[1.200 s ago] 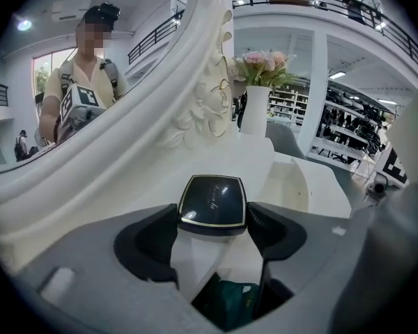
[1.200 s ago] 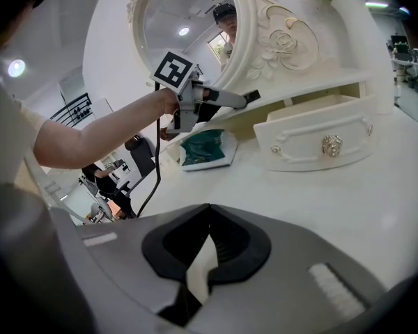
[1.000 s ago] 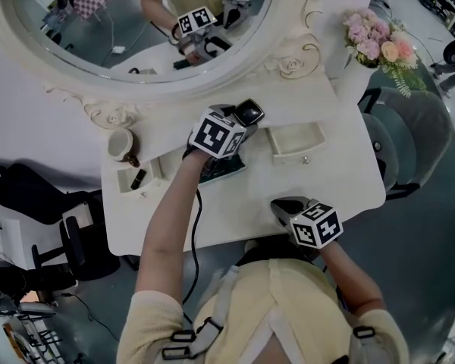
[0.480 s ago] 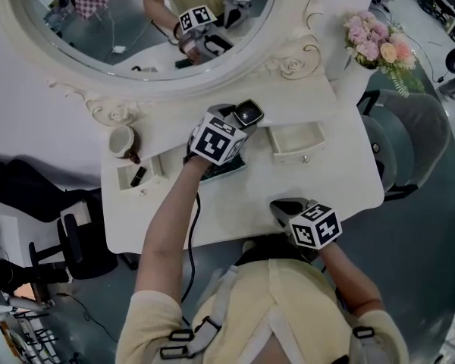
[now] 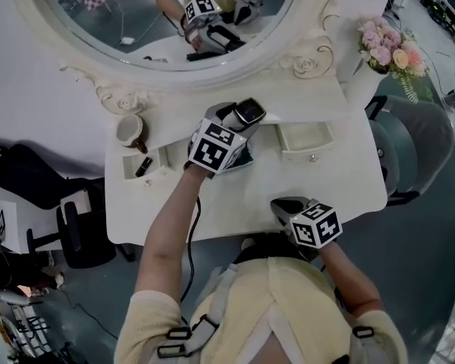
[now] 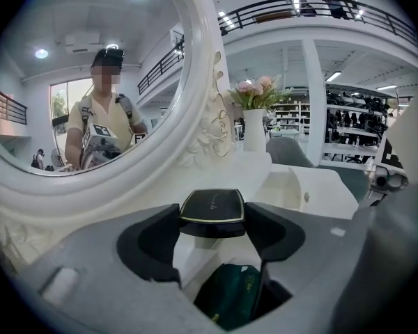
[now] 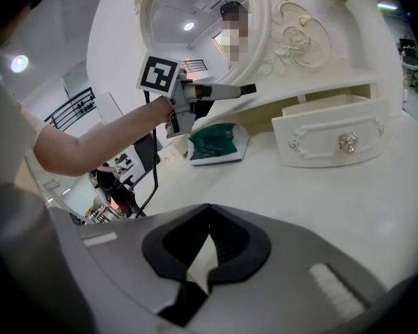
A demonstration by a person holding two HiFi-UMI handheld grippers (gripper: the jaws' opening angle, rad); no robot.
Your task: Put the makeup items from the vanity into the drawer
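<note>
compact (image 6: 212,211): black, lying flat, clamped between the left gripper (image 6: 210,223) pads, jaws wide and just been closing, held above the vanity (image 5: 243,196) over a green pack (image 7: 216,142) | drawer (image 7: 332,142): open, to its right | right gripper (image 7: 206,255): jaws together, empty, by the vanity's front edge

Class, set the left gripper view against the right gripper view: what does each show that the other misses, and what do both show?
Only the left gripper view: the black compact's gold-edged lid, between the left gripper's jaws, which have just been closing and grip it. Only the right gripper view: the right gripper's shut, empty jaws and, seen directly, the person's forearm. Both: the compact, the green item, the open drawer, the mirror and the vase.
</note>
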